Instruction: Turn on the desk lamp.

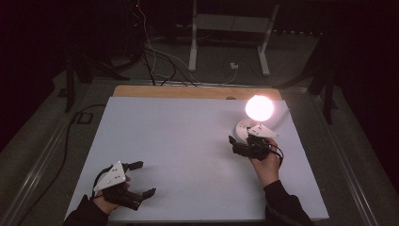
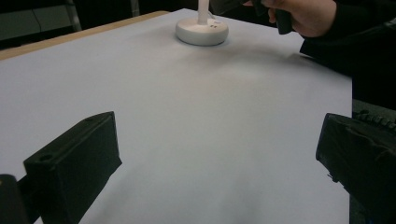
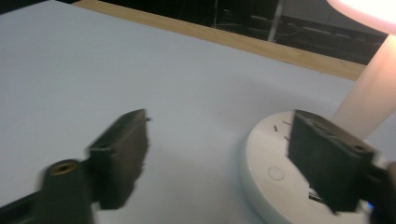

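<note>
My left gripper [image 1: 139, 179] rests low at about 7 o'clock on the white table [image 1: 179, 155], jaws spread wide with nothing between them; in the left gripper view only bare tabletop lies ahead, with the lamp base [image 2: 201, 31] far off toward 12 o'clock. It seems idle, and I judge it best kept parked there, well apart from the work. Further right, at roughly 2 o'clock on the table, stands the lamp [image 1: 259, 108], lit, its globe glowing bright on a pale stem [image 3: 369, 93] above a round white base [image 1: 243, 128]. My right gripper [image 1: 244, 143] hovers just beside that base, on its 6 o'clock side, jaws also parted and holding nothing. In the right gripper view one jaw hangs over the base's top, near a small round button [image 3: 276, 173]; the other is out over bare table. The step in hand looks like working that button. To do it well I would bring one fingertip squarely over the button and come down gently and straight, since a sideways push could slide the light base or tip the lamp.
</note>
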The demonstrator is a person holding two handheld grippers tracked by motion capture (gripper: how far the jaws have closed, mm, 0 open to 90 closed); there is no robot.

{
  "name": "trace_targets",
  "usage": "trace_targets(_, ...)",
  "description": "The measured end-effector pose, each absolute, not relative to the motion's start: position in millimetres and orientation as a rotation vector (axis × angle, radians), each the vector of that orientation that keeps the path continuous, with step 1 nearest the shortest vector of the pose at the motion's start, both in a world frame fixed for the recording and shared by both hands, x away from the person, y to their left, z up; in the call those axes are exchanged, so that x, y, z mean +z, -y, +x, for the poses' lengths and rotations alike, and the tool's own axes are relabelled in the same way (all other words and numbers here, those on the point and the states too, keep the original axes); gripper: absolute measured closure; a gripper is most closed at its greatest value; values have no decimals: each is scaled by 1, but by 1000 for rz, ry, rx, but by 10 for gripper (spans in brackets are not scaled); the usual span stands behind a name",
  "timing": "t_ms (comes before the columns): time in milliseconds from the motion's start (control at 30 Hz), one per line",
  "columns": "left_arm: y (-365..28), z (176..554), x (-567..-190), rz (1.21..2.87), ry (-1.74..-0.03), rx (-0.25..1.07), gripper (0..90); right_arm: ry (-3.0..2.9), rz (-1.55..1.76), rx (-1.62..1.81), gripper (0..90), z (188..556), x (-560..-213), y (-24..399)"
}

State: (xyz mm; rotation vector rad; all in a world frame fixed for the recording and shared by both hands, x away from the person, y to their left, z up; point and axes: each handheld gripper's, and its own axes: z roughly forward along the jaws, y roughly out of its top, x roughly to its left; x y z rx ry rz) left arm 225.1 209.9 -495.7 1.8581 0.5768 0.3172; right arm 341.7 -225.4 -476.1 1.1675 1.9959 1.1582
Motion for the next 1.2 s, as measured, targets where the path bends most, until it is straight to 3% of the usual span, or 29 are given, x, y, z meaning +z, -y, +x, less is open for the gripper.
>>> trace_targets(167,-210,225,-495,1856,-578,318,1,-2068,1100,1225,34,333,-470,230)
trace_targets(333,-210,225,-495,1855,-577,317,1,-2130,1045,1274,0,330,-468,235)
trace_targets(1200,-212,224,-495,1851,-585,318,1,-2083,1007,1334,0,305,-468,261)
